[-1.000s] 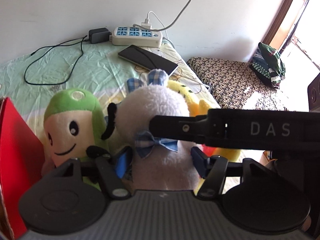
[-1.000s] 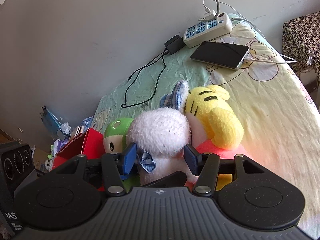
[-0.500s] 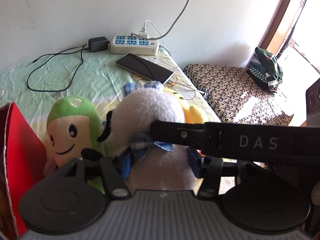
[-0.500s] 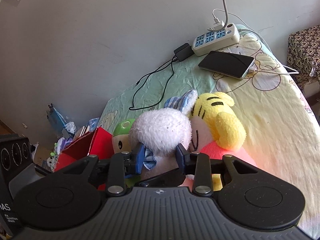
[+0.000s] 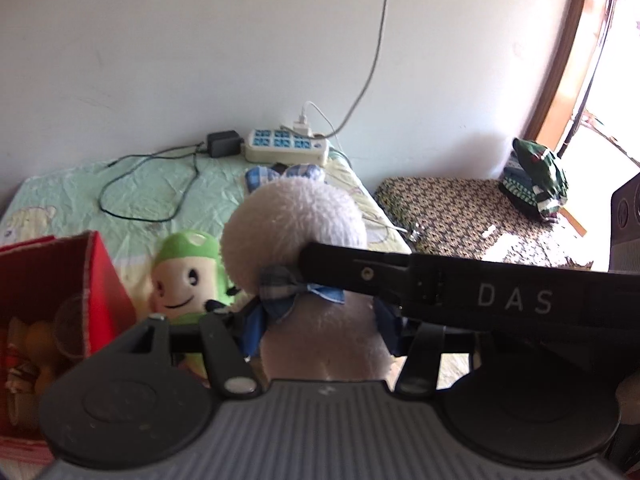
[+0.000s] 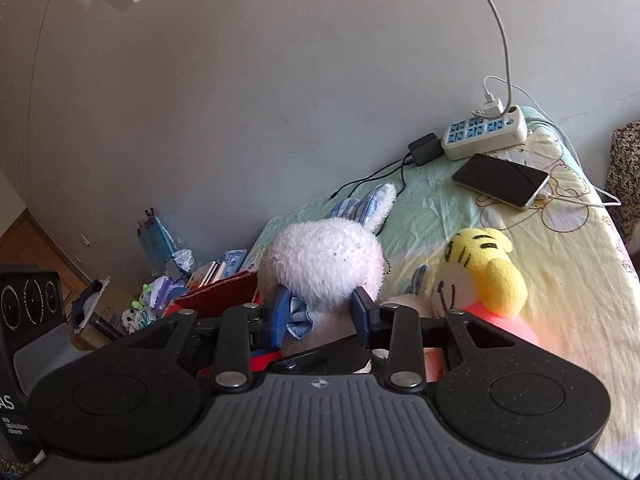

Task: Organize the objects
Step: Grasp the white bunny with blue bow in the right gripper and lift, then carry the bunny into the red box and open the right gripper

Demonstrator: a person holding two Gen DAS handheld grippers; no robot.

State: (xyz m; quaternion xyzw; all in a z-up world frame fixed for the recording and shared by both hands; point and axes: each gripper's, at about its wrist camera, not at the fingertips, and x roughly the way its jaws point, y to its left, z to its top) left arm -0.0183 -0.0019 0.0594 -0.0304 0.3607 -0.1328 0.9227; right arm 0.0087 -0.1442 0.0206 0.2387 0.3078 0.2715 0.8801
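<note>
A white plush rabbit (image 5: 292, 232) with checked blue ears and bow is lifted above the bed. Both grippers are shut on it: my left gripper (image 5: 316, 324) clamps its body, my right gripper (image 6: 320, 312) clamps below its head (image 6: 320, 260). The right gripper's black body (image 5: 460, 292) crosses the left wrist view. A green plush doll (image 5: 184, 272) lies beside a red box (image 5: 96, 276) holding small items. A yellow tiger plush (image 6: 480, 280) on something pink lies on the bed to the right.
A phone (image 6: 500, 178), a white power strip (image 6: 484, 132), a black adapter (image 6: 424, 148) and cables lie on the bedsheet (image 5: 140, 184) near the wall. A patterned stool (image 5: 472, 212) with folded clothes stands to the right. Clutter (image 6: 168, 272) sits on the floor left of the bed.
Both grippers closed on the white rabbit and lifted it up and toward the left, away from the yellow tiger plush. The red box's inside has come into the left wrist view.
</note>
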